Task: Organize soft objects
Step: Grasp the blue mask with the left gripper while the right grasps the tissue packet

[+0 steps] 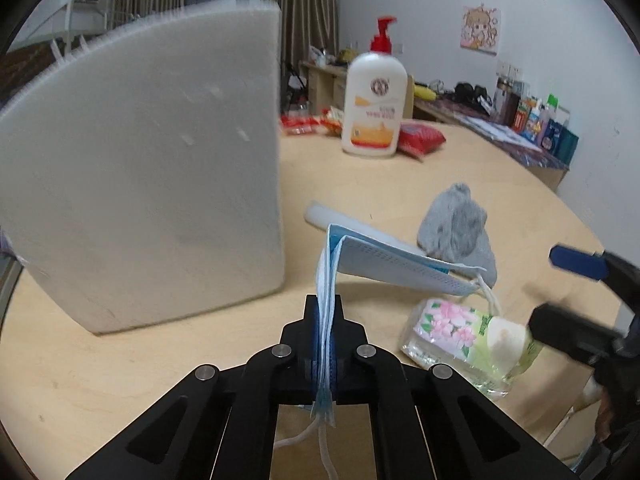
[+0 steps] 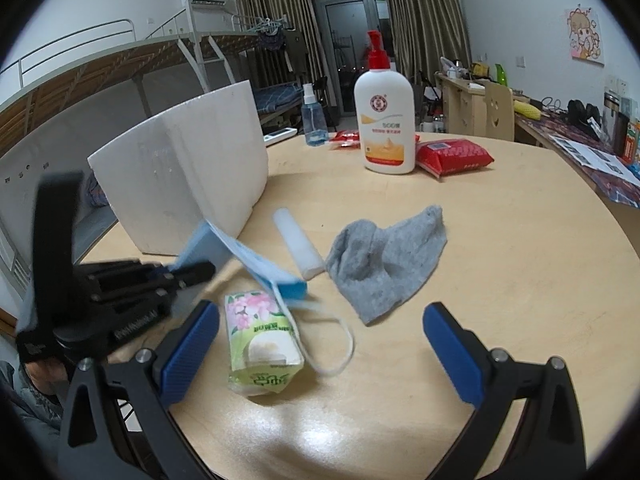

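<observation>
Our left tongs (image 1: 324, 312) are clamped tight on the blue face mask (image 1: 384, 264), pinching one folded edge while the rest flops out to the right, lifted clear of the table (image 1: 200, 360), ear loop dangling over the tissue pack (image 1: 464, 340). Our right tongs (image 2: 320, 344) are spread wide with nothing between the blue pads (image 2: 192, 352), hovering low just in front of that flowery tissue pack. The grey sock (image 2: 384, 264) lies crumpled just past it, touching the white foam stick (image 2: 298, 242). A big white foam block (image 1: 152, 168) stands upright on the left. Lotion bottle (image 2: 386, 120) and red packets (image 2: 454, 156) sit well back.
</observation>
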### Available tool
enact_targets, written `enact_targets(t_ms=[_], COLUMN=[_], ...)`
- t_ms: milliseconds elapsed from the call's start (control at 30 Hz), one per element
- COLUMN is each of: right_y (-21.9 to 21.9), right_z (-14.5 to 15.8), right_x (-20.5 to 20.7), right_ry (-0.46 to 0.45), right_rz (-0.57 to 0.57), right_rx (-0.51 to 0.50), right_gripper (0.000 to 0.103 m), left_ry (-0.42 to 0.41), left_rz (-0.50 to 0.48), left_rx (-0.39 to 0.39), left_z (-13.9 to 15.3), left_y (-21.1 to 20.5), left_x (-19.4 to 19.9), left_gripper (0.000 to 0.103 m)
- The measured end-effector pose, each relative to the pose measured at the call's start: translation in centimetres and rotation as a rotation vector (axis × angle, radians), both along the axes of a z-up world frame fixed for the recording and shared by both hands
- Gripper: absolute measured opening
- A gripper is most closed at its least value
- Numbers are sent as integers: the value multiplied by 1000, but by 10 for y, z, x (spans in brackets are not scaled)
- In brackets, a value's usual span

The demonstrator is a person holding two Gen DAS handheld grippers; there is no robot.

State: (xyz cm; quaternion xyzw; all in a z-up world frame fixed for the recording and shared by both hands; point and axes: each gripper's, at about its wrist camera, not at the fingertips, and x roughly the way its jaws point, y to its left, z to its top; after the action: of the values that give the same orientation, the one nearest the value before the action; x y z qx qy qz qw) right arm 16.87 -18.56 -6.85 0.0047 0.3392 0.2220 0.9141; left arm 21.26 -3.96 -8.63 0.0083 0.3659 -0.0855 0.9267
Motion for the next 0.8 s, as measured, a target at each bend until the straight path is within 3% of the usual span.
enact_targets(t_ms=[400, 800], right_y=[23, 48], right_z=[-7, -23], right_x=[0, 0], right_ry=[26, 69], right_rz=[65, 86], right_rx=[-21, -81], right_gripper=[103, 103], left_ry=[-125, -158], left_rz=[89, 170], left_rx=[-23, -47], left_z=[36, 41], left_y=[34, 70], left_x=[-31, -49], left_gripper=[4, 4])
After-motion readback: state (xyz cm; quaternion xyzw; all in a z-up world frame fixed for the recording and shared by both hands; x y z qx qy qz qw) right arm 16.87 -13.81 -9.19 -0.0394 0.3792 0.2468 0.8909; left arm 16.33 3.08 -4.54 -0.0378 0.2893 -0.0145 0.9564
